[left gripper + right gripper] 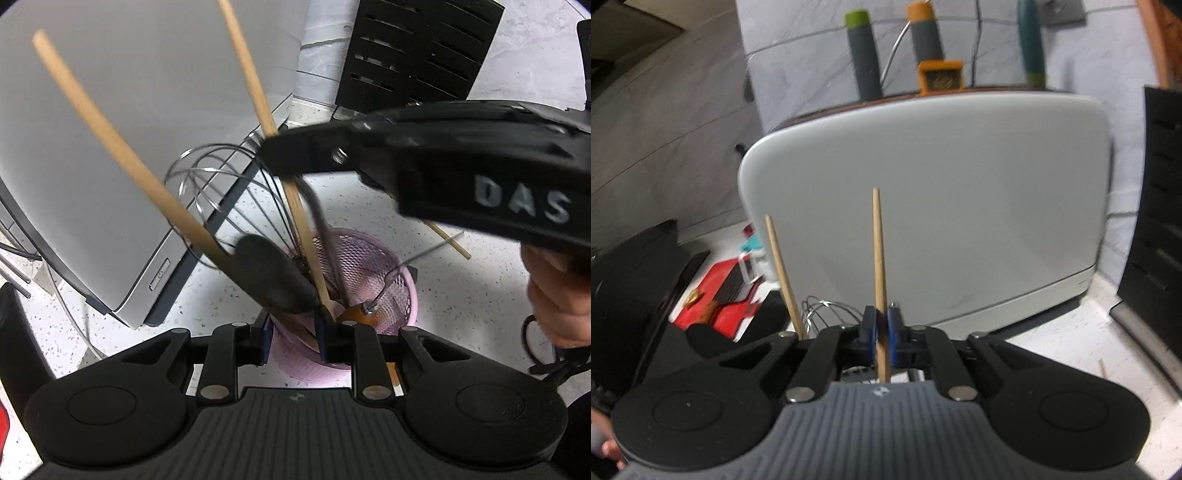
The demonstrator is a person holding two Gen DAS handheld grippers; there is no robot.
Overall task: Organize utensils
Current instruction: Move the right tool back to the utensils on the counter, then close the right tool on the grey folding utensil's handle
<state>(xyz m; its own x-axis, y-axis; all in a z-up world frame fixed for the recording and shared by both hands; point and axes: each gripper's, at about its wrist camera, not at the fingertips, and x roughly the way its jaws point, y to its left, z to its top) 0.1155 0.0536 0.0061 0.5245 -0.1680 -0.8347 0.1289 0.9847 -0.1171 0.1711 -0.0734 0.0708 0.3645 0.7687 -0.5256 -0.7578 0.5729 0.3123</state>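
A pink mesh utensil holder [384, 280] stands on the speckled counter, directly in front of my left gripper [295, 338]. Its blue pads sit on either side of the holder's near rim. The holder contains a wire whisk [221, 184], a black-headed spatula with a wooden handle [110, 136] and a metal utensil. My right gripper [295, 155] reaches in from the right and is shut on a thin wooden stick [255, 85], upright with its lower end in the holder. In the right wrist view the stick [879, 258] is pinched between the blue pads of the right gripper [882, 334].
A large white appliance [122, 122] stands close behind the holder on the left, also in the right wrist view [942, 206]. A black slotted rack [417, 55] stands at the back right. Another wooden stick [448, 240] lies on the counter. A red item [727, 291] lies left.
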